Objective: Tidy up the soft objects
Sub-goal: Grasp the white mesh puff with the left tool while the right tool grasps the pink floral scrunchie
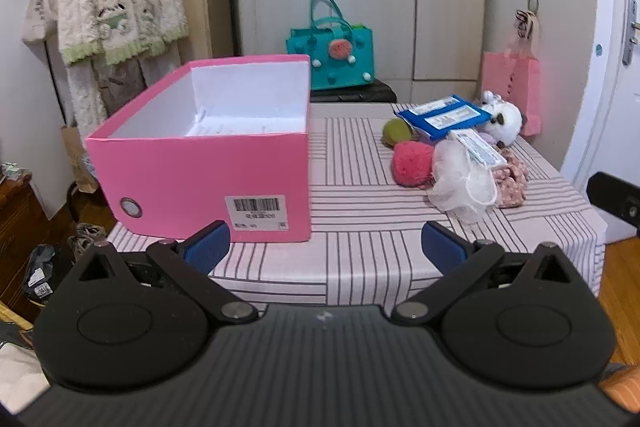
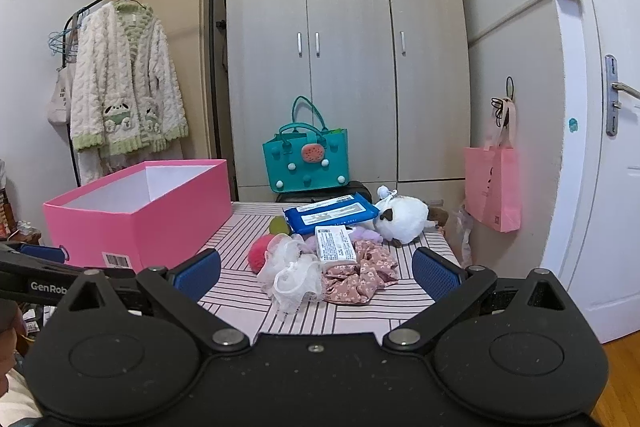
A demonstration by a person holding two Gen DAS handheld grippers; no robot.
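An open pink box (image 1: 208, 163) stands on the left of the striped table (image 1: 360, 219); it also shows in the right wrist view (image 2: 136, 211). A pile of soft things lies on the right: white mesh pouf (image 2: 292, 275), red pompom (image 1: 412, 163), green ball (image 1: 396, 131), floral scrunchie (image 2: 360, 275), white plush toy (image 2: 404, 219), blue wipes pack (image 2: 330, 215) and a small white pack (image 2: 335, 245). My left gripper (image 1: 326, 247) is open and empty at the table's near edge. My right gripper (image 2: 316, 273) is open and empty, just short of the pile.
A teal handbag (image 2: 306, 163) sits on a dark stand behind the table, before a wardrobe (image 2: 344, 59). A pink bag (image 2: 494, 187) hangs at right near a white door (image 2: 600, 131). A fluffy robe (image 2: 124, 87) hangs on a rack at left.
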